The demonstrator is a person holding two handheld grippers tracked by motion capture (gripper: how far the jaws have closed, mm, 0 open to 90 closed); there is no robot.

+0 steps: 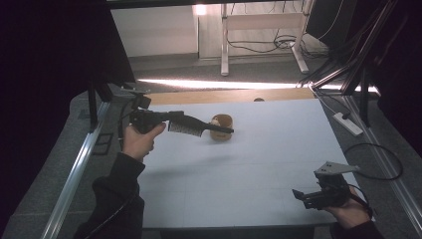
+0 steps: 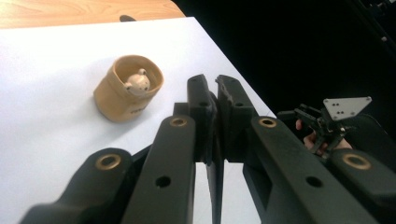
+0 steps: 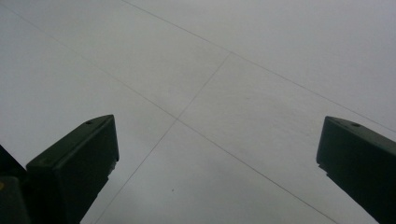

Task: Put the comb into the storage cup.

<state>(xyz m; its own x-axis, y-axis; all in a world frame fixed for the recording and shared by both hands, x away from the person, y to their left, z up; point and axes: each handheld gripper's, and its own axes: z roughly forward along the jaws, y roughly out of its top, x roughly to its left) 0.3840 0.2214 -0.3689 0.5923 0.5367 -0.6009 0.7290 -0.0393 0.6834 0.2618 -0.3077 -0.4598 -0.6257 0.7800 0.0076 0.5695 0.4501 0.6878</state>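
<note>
1. Clearly, the left gripper (image 1: 171, 119) is pinching a black hairbrush (image 1: 196, 125) by one end, holding it out level above the white table (image 1: 239, 169), with the thin handle end reaching over a small tan cup (image 1: 221, 127). In the left gripper view the jaws are pressed together on a thin dark edge of it (image 2: 215, 172).
2. That grip is far out on one end, so I judge the brush could swivel or droop between the jaws if the hand tilts or jerks.
3. The cup stands toward the far middle of the table, open mouth up, with a little bear-like figure (image 2: 137, 83) inside. It looks light; a brush tip pushed in off-centre could tip it or slide it toward the wooden strip (image 1: 224, 95) at the far edge.
4. The figure takes up room inside, so the brush may jam against it or lean out and topple the cup once let go.
5. The right gripper (image 1: 311, 196) hangs near the right front corner, jaws spread wide over bare table, well apart from the cup. From there it cannot steady anything, which I think is the main weakness.
</note>
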